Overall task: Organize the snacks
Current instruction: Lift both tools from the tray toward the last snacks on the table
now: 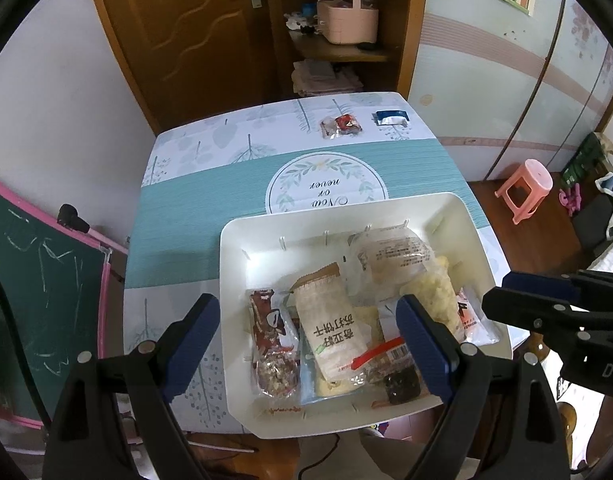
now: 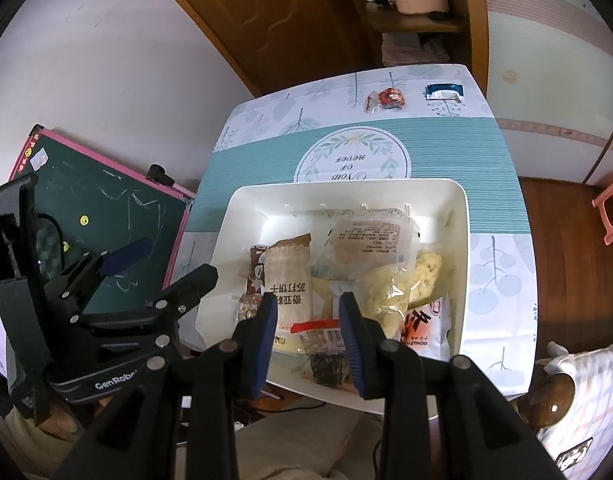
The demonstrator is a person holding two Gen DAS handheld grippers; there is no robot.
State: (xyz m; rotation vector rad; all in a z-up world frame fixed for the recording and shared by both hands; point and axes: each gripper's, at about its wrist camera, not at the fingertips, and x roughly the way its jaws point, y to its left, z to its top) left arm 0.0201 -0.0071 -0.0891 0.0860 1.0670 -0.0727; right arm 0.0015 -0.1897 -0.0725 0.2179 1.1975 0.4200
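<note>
A white bin [image 1: 242, 236] [image 2: 462, 216] sits at the near edge of the table and holds several snack packets, among them a beige cracker pack [image 1: 330, 320] [image 2: 286, 280]. Two snacks lie at the table's far edge: a red-and-clear packet [image 1: 342, 126] [image 2: 386, 99] and a blue-and-white packet [image 1: 391, 118] [image 2: 443, 92]. My left gripper [image 1: 310, 340] is open and empty above the bin's near left part. My right gripper [image 2: 308, 324] is open and empty above the bin's near edge; it also shows in the left wrist view [image 1: 546, 300].
The table [image 1: 186, 216] has a teal and white leaf-print cloth. A green chalkboard with a pink frame [image 2: 106, 208] leans at the left. A pink stool [image 1: 524, 190] stands at the right. A wooden door and a shelf with a pink basket [image 1: 346, 16] are behind.
</note>
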